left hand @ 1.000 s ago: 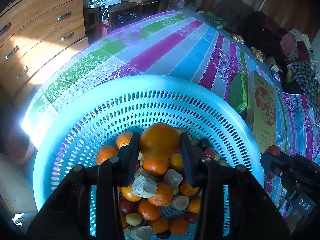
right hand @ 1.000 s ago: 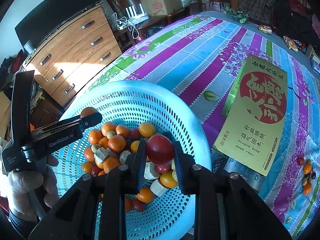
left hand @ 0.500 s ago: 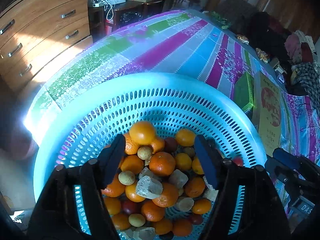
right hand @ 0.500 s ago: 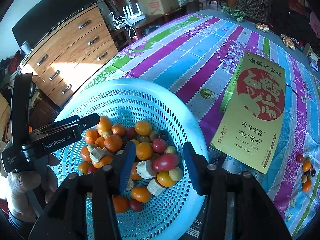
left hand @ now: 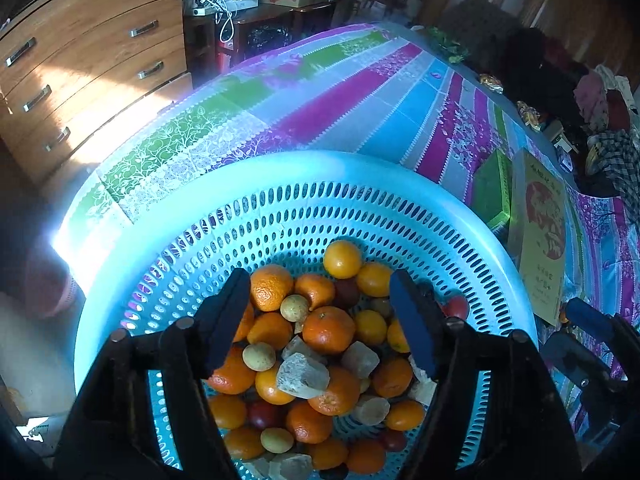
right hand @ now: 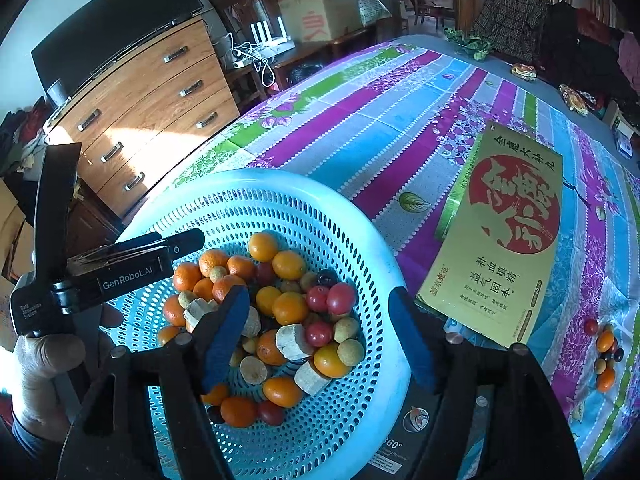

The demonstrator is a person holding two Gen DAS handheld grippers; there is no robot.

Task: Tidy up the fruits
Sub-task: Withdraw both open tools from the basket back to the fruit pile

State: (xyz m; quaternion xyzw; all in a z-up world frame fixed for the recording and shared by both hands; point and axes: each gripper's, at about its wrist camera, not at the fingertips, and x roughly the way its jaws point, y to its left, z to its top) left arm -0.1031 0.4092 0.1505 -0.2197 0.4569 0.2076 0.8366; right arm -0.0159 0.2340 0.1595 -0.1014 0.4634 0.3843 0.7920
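Observation:
A light blue perforated basket holds a heap of oranges, small red and yellow fruits and pale chunks. My left gripper hangs open over the heap with nothing between its fingers; a loose orange lies at the far side of the pile. Above the basket's right half, the jaws of my right gripper are opening, with nothing between them. A red tomato rests on the pile below. In the right wrist view a hand holds the left tool at the basket's left rim.
A yellow box with red print lies right of the basket on the striped tablecloth. A small cluster of fruits sits on the cloth at the far right. A wooden dresser stands beyond the table's left edge.
Both grippers have opened. The orange left the left gripper and the red tomato left the right gripper; both now lie in the basket's pile.

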